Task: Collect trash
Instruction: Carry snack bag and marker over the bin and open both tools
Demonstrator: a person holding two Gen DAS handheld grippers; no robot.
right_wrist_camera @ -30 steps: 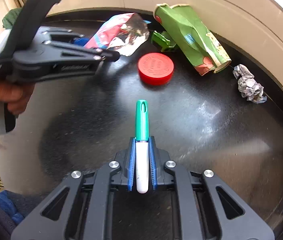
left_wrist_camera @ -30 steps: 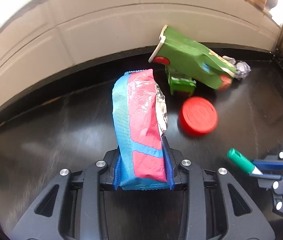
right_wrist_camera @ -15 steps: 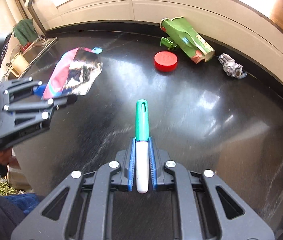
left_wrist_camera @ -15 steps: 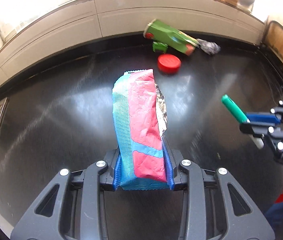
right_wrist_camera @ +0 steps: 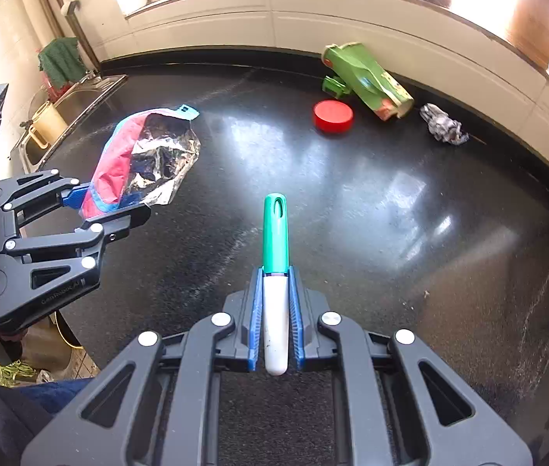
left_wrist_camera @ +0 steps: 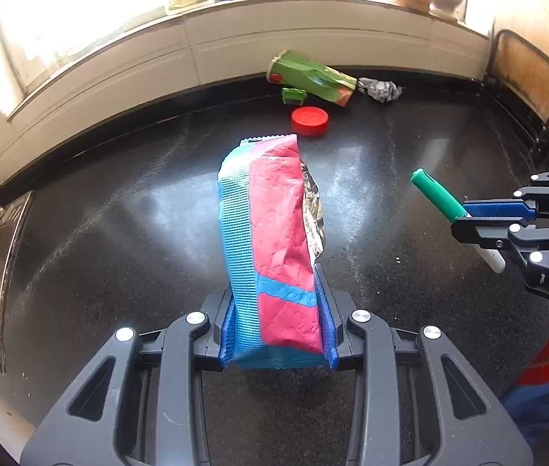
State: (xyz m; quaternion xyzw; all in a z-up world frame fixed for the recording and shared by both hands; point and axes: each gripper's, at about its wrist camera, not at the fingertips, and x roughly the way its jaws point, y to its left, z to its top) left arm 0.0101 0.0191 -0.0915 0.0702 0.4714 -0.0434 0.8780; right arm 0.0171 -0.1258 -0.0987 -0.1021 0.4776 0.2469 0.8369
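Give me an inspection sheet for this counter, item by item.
Surface: dark counter, glossy.
Job's things: green carton, red lid, crumpled foil ball lying near the back wall.
Clutter: small green piece beside the carton.
Grippers: left hand-held gripper shut on snack wrapper; right hand-held gripper shut on green-capped marker.
Cables: nothing seen.
Surroundings: sink at left, bright windowsill behind.

"DAS" on right tongs (left_wrist_camera: 468, 221)
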